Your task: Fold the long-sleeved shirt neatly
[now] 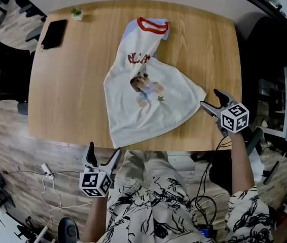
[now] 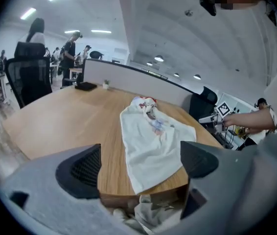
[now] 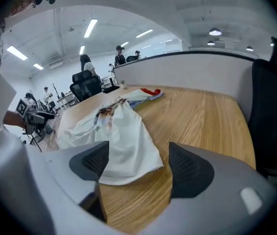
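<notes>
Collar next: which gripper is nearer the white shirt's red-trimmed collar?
Right. Right gripper hovers at the shirt's right corner, nearer the collar; left gripper hangs off the wooden table's near edge.

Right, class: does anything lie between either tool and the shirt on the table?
Nothing visible does. The right tool, open, hangs just beside a corner of the shirt, with only bare table between. The left tool, open, is off the near edge, facing the hem. The phone and small plant sit at the far corner.
</notes>
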